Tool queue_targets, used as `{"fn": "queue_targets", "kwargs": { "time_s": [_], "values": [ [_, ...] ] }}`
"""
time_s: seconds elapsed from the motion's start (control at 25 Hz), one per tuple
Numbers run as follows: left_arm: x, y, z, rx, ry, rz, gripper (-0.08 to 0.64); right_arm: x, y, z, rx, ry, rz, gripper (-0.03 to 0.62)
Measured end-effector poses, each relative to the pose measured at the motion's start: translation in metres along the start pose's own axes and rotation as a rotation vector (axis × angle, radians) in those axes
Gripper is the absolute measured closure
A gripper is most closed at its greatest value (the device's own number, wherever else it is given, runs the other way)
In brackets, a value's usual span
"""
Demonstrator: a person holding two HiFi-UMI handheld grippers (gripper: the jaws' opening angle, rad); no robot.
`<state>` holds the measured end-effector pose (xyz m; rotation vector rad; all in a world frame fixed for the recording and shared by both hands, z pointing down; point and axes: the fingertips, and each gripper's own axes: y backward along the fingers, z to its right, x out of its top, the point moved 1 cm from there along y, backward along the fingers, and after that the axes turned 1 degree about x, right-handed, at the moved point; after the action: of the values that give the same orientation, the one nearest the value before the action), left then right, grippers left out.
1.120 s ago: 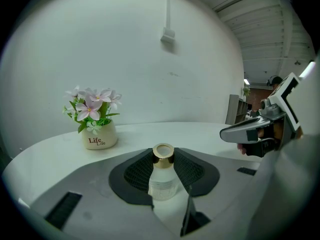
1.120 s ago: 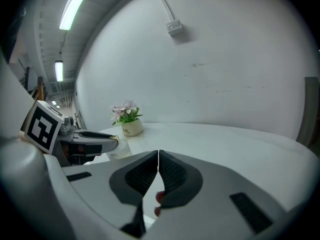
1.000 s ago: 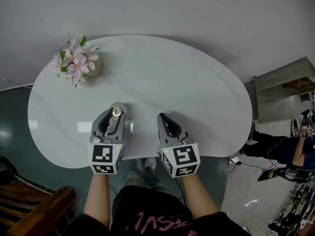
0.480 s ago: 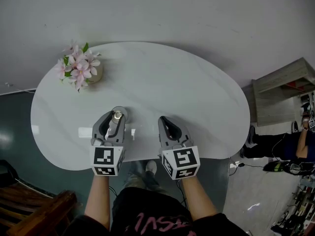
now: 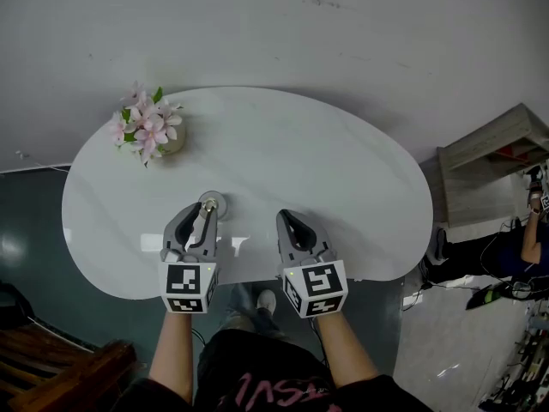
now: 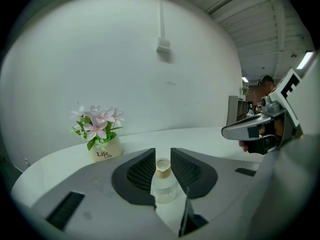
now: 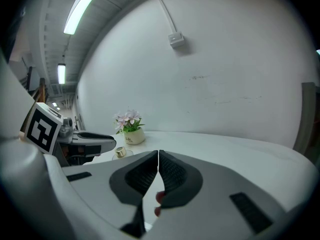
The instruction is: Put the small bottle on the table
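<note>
Closing around the small bottle (image 6: 163,181), the left gripper (image 5: 204,210) has its jaws still somewhat apart. The gold-capped glass stands upright on the table (image 5: 326,187) between the jaw tips, and I can see a sliver of gap on either side of the cap. The right gripper (image 5: 286,217) sits just beside it over the near edge of the table, jaws pressed together with nothing in them. A small pot of pink flowers (image 5: 150,127) stands well apart at the far left of the tabletop. Nothing lies between it and the bottle. The table is a white, rounded slab set against a pale wall (image 6: 125,59) that carries a switch box (image 6: 163,45) on a thin conduit. A grey shelf unit (image 5: 493,157) stands to the right, and a dark wooden bench (image 5: 60,367) sits on the teal floor (image 5: 26,230) at the left.
</note>
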<state>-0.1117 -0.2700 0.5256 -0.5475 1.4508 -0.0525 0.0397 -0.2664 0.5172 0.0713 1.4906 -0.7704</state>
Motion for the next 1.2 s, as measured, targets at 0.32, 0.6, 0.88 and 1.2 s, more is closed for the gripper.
{"fn": "queue_targets", "kwargs": {
  "time_s": [0.32,0.6,0.88,1.2],
  "values": [
    [0.008,0.017,-0.001,0.017,-0.014,0.013,0.522,0.011,0.011,-0.011,0.008,0.012,0.032,0.525],
    [0.018,0.035,-0.006,0.043,0.002,0.039,0.545,0.021,0.025,-0.019,0.005,0.021,0.066,0.525],
    [0.025,0.052,-0.004,0.044,0.010,0.055,0.546,0.028,0.040,-0.024,-0.002,0.028,0.091,0.525],
    [0.038,0.067,0.000,0.035,-0.004,0.088,0.546,0.039,0.051,-0.031,-0.002,0.048,0.128,0.525]
  ]
}}
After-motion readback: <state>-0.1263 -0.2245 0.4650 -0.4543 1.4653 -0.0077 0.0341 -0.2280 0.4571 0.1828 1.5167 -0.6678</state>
